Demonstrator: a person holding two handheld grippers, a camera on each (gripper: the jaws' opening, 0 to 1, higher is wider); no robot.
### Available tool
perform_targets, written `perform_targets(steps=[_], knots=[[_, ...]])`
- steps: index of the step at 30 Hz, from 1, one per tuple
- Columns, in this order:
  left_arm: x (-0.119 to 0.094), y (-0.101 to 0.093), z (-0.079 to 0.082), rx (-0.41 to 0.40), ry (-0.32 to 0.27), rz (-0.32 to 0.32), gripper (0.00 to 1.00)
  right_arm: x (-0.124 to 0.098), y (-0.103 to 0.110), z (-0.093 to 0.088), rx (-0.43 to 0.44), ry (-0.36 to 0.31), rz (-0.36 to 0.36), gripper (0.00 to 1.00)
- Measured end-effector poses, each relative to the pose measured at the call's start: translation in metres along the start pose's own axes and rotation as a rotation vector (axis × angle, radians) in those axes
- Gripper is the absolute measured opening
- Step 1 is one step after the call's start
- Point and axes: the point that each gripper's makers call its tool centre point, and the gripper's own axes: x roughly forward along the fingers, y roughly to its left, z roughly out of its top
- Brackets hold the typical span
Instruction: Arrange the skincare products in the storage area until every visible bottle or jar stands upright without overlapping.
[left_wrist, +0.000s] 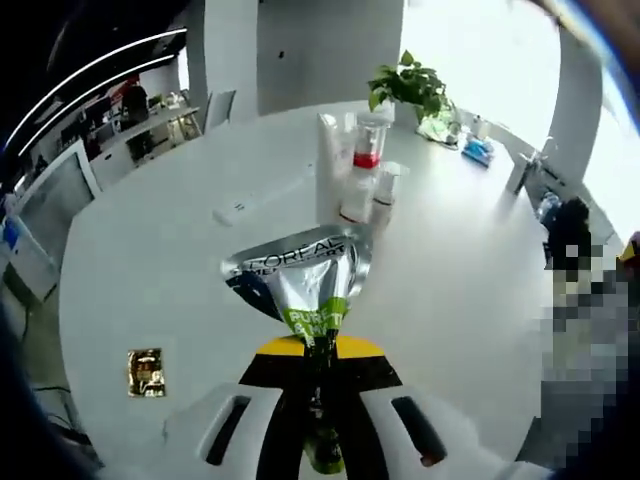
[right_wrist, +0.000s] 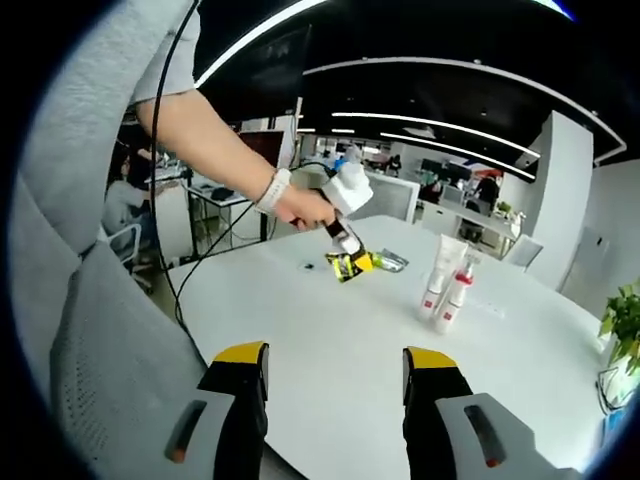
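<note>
The left gripper (left_wrist: 318, 375) has its jaws clamped on a silver foil sachet (left_wrist: 300, 275), long axis running ahead toward upright white bottles (left_wrist: 352, 165) beyond on the white desk (left_wrist: 150, 260); the right gripper (right_wrist: 335, 375), farther off, gapes wide.

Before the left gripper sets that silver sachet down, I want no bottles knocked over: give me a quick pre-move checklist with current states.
1. Grip: left gripper shut on the silver sachet: ok.
2. Sachet lifted off the table, as the right gripper view suggests: ok.
3. Upright group, white tube, red-banded bottle and small pump bottles, standing: ok.
4. Bare table in front of the group for a landing spot: ok.
5. Right gripper open, holding nothing, away from the bottles: ok.
6. Gold sachet lies flat, apart from the group: not ok.
</note>
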Motion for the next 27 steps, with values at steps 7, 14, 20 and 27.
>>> perform_targets(steps=[7, 14, 20, 27], knots=[[-0.028, -0.027, -0.009, -0.086, -0.084, 0.002, 0.03, 0.000, 0.002, 0.002, -0.006, -0.009, 0.011, 0.49], [-0.053, -0.054, -0.031, -0.127, -0.112, -0.016, 0.03, -0.001, 0.006, 0.005, -0.012, -0.018, 0.026, 0.49], [-0.078, -0.083, -0.044, -0.179, -0.157, -0.022, 0.03, 0.000, 0.011, 0.005, -0.032, -0.017, 0.042, 0.48], [-0.096, -0.114, -0.053, -0.249, -0.220, -0.035, 0.03, -0.003, 0.006, 0.010, -0.004, -0.039, 0.029, 0.48]])
